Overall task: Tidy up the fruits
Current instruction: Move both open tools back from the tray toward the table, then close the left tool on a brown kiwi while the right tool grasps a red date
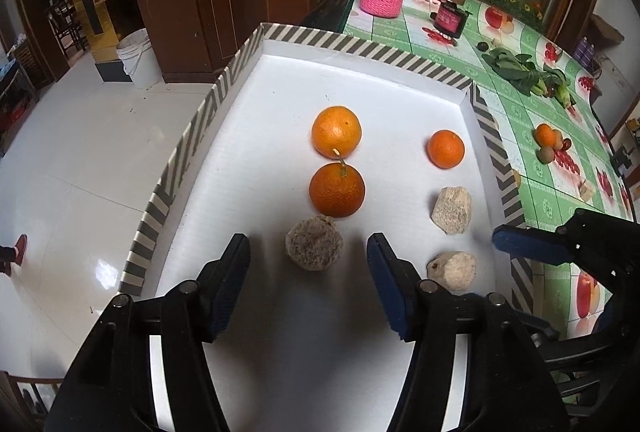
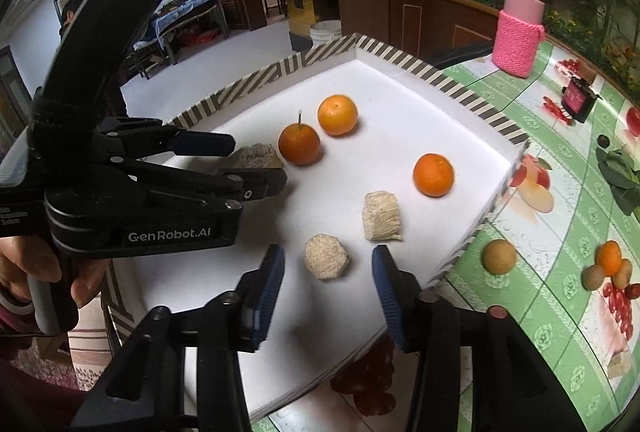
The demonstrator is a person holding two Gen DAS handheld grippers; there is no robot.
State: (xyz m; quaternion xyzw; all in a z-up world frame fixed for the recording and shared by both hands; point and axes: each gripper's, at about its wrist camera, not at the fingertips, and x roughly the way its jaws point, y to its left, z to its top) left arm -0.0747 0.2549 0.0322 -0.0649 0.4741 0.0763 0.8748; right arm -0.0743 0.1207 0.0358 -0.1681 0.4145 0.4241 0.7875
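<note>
in the left wrist view the left gripper [image 1: 308,252] stands spread at the lower centre of the frame, a rough brown lump [image 1: 314,248] lying loose between its blue pads on the white striped-rim tray [image 1: 224,168], with two oranges [image 1: 336,160] in a column just above it. in the right wrist view the right gripper [image 2: 328,272] is likewise spread around a pale lump [image 2: 326,257], pads not touching it. a second pale lump [image 2: 381,216] and a third orange [image 2: 433,174] lie above it toward the frame's right.

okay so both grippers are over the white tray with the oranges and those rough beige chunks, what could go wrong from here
The left gripper stands open around a beige lump that almost touches the stemmed orange; closing or lifting carelessly could set it rolling. The right gripper straddles another chunk near the tray's striped edge, so a nudge might push it against the wall.
</note>
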